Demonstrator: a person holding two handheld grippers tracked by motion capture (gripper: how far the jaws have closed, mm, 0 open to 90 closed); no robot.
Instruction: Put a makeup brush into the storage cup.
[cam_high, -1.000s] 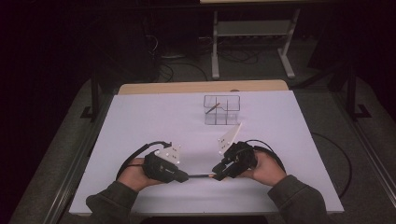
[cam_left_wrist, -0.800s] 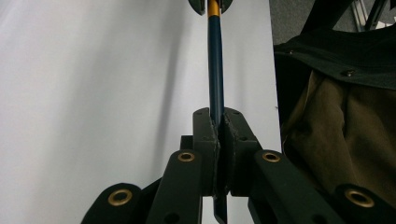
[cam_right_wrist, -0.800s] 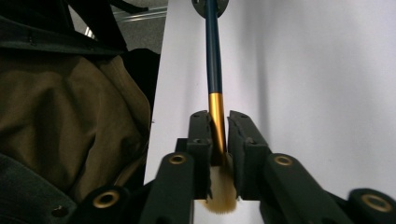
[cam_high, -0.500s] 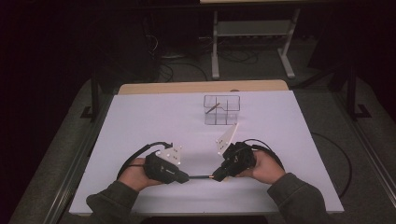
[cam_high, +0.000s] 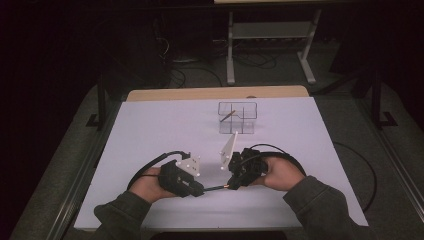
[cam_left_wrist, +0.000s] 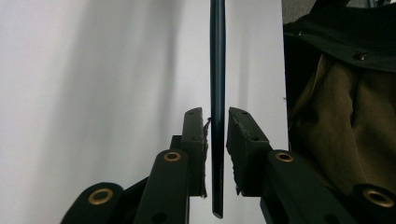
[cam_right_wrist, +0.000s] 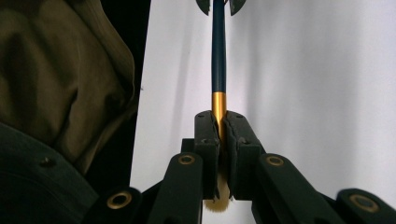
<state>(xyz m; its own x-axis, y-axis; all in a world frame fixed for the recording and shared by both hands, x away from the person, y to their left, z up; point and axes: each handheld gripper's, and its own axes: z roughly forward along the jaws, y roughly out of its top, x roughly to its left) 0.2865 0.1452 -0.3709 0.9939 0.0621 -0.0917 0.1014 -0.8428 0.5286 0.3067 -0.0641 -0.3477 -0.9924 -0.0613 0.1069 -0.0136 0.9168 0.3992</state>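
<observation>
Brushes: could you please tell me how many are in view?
2. One brush is held between the left gripper and right gripper; another thin stick, possibly a brush, leans in the clear organizer. More may be hidden.

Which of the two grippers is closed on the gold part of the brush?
The right gripper: it clamps the brush at its gold ferrule, while the left gripper has the dark handle.

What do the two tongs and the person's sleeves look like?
Both the left tongs and the right tongs are black, each with a pale three-cornered plate on top and a trailing black cable. Their jaws carry brass-coloured rivets. The sleeves are dark olive green.
</observation>
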